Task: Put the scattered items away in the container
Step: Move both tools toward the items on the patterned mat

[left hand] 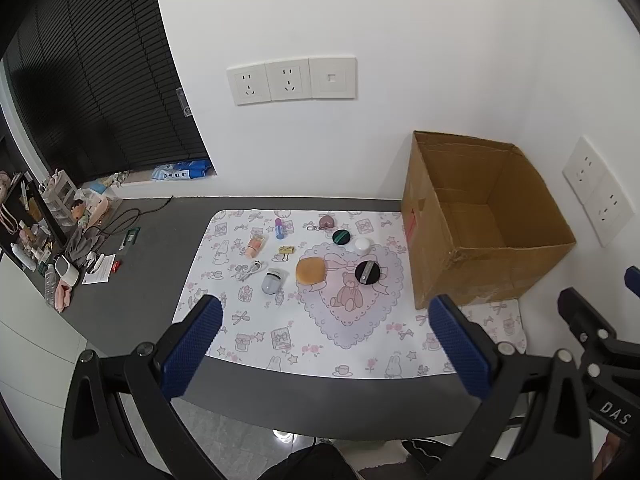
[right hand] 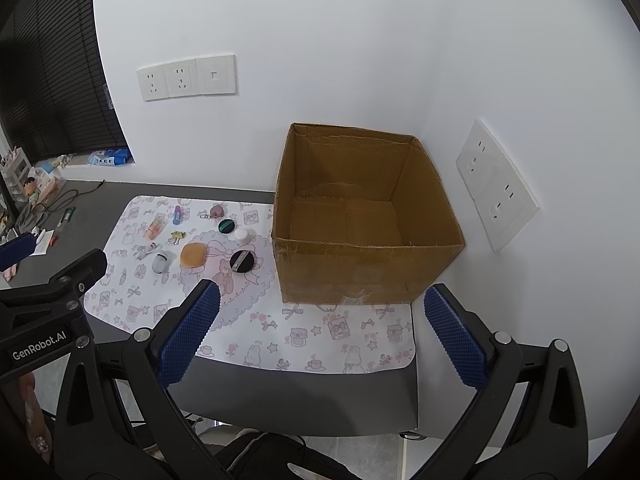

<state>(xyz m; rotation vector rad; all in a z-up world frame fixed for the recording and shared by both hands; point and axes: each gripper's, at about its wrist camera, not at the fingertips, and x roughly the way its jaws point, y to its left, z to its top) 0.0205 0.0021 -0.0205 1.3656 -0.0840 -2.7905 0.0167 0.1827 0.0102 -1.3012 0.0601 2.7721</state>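
Both the left gripper (left hand: 324, 344) and right gripper (right hand: 320, 334) hang wide apart, holding nothing, near the mat's (left hand: 360, 360) front edge. The box (right hand: 360, 268) stands open on the mat's right end. Left of the box lie a sponge (left hand: 309, 271), a black puff (left hand: 367, 272), a white jar (left hand: 362, 245) and smaller bits too tiny to identify.

White wall (left hand: 400, 20), perhaps 5 sockets (left hand: 290, 79).
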